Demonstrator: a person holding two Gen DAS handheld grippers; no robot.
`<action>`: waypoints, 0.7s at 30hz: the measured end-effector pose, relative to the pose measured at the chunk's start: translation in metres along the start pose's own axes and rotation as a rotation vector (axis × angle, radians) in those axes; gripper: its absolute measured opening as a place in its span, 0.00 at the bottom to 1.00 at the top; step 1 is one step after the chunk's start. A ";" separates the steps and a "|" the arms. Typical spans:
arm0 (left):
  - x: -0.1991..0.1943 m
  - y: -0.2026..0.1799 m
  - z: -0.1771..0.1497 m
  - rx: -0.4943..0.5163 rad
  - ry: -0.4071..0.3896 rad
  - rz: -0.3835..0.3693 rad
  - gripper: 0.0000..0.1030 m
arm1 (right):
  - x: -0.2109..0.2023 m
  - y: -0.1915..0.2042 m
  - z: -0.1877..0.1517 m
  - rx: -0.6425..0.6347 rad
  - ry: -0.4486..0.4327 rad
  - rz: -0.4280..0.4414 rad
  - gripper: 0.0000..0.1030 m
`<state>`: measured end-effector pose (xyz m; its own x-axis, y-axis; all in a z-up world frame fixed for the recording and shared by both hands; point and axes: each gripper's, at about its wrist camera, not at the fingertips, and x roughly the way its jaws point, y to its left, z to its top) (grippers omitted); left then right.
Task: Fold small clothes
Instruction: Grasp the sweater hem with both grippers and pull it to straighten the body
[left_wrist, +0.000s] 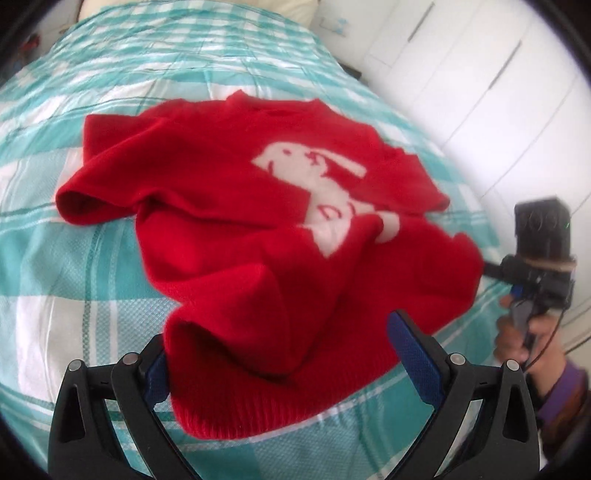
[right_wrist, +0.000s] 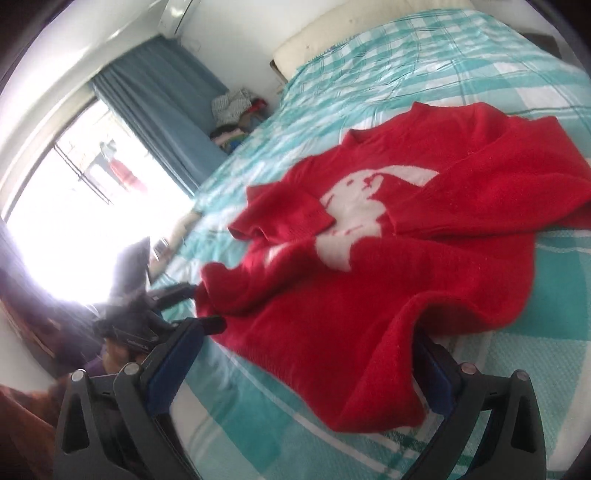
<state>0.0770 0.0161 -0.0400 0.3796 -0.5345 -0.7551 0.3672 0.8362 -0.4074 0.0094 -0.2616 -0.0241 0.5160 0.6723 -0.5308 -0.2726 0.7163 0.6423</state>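
Both grippers, left gripper (left_wrist: 284, 354) and right gripper (right_wrist: 306, 354), stood wide open astride the hem of the rumpled red rabbit sweater (left_wrist: 266, 206) on the checked bedspread (left_wrist: 66, 258), gripping nothing, seemingly poised to pinch its corners for folding.

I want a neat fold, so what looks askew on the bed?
The red sweater lies rumpled on the checked bedspread, hem bunched up, one sleeve flopped across the white rabbit.

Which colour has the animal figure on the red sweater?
White, on the red sweater; the figure shows best in the left wrist view.
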 end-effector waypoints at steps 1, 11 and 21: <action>-0.005 0.005 0.000 -0.031 -0.008 -0.022 0.98 | -0.003 -0.004 -0.002 0.023 -0.021 0.011 0.99; -0.033 -0.031 -0.031 0.186 0.007 -0.094 0.97 | -0.011 0.048 -0.015 -0.110 0.162 0.264 1.00; -0.007 0.002 -0.006 0.038 0.092 0.012 0.07 | 0.012 0.015 -0.016 -0.086 0.245 0.003 0.25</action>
<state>0.0700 0.0224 -0.0389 0.3048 -0.5094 -0.8047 0.3955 0.8363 -0.3797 -0.0010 -0.2395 -0.0295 0.3060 0.6920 -0.6538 -0.3473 0.7205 0.6002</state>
